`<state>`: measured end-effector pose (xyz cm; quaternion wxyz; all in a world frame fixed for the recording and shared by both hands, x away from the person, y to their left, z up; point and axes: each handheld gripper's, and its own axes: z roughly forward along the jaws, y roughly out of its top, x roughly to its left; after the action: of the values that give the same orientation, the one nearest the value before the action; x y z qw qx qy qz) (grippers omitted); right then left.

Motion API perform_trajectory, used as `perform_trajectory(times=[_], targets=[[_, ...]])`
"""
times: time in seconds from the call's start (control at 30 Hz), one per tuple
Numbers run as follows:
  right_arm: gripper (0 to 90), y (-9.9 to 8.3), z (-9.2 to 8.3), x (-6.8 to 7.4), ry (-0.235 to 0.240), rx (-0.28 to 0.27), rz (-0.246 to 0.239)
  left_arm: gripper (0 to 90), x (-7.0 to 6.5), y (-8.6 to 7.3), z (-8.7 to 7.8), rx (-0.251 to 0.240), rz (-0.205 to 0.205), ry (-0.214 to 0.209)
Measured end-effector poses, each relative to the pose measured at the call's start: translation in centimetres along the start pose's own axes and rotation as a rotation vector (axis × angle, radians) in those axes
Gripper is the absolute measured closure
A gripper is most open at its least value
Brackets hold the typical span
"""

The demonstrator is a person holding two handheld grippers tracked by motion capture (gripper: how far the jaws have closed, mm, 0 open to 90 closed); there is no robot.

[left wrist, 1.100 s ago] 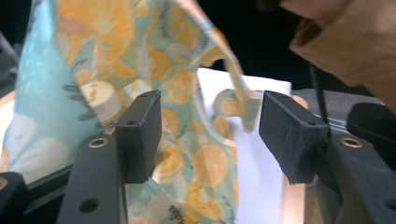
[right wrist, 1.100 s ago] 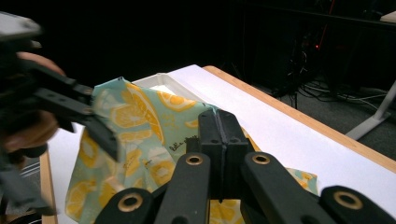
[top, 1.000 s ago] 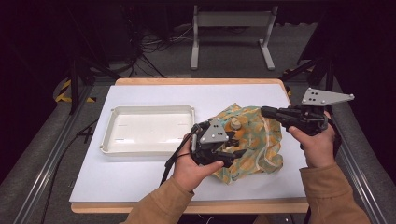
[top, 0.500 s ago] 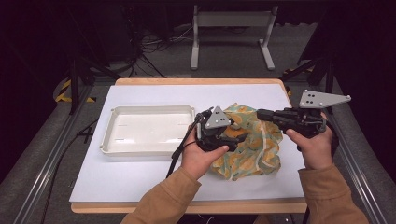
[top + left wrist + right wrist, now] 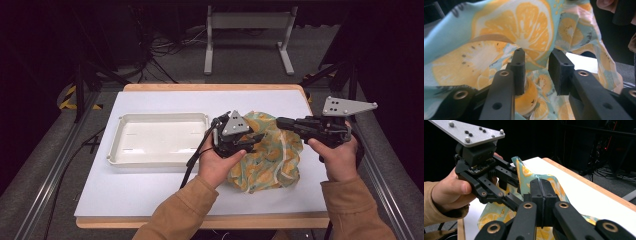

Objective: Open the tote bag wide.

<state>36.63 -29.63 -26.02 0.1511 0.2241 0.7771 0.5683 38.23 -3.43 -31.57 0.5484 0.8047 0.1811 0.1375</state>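
A teal cloth with an orange citrus print (image 5: 272, 160) lies bunched on the white mat, right of centre. My right gripper (image 5: 279, 121) is shut on its upper right edge and lifts that corner; in the right gripper view the jaws (image 5: 541, 185) meet on the cloth (image 5: 551, 182). My left gripper (image 5: 256, 140) reaches into the cloth's left side. Its jaws have just been closing. In the left gripper view a fold of the cloth (image 5: 524, 25) hangs in the gap between them (image 5: 537, 57), and the pads stand apart from it. The left gripper (image 5: 515, 185) is also in the right gripper view.
A shallow white tray (image 5: 160, 120) sits to the left of the cloth on the white mat (image 5: 150, 200). The table's wooden edge runs along the front and back. A metal stand (image 5: 247, 20) and cables lie on the floor beyond.
The left gripper has moved away from the person, from the cloth's near side up to its left top part, and its jaws have narrowed. The right gripper has kept its place.
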Motion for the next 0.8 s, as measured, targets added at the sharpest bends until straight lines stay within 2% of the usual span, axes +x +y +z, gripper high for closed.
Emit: perform_trajectory(times=[0.23, 0.27, 0.4, 0.47, 0.63, 0.8], targets=[[90.0, -0.1, 0.1, 0.0, -0.003, 0.006, -0.001, 87.4, 0.2, 0.1, -0.5, -0.017, 0.019, -0.032], [90.0, -0.1, 0.1, 0.0, -0.003, 0.006, -0.001, 88.3, 0.2, 0.1, -0.5, -0.017, 0.019, -0.032], [90.0, -0.1, 0.0, -0.1, -0.013, 0.005, -0.002, 89.7, 0.0, 0.3, -0.8, -0.023, 0.017, -0.076], [90.0, -0.1, -0.1, -0.1, -0.019, 0.007, -0.005, 89.8, -0.3, 0.4, -1.2, -0.005, 0.028, -0.093], [90.0, -0.1, 0.0, -0.1, -0.019, 0.009, -0.012, 89.9, -0.4, 0.6, -2.3, 0.031, 0.052, -0.092], [90.0, 0.0, 0.3, 0.0, -0.021, 0.009, -0.018, 89.9, 0.2, 0.6, -3.4, 0.042, 0.025, -0.104]])
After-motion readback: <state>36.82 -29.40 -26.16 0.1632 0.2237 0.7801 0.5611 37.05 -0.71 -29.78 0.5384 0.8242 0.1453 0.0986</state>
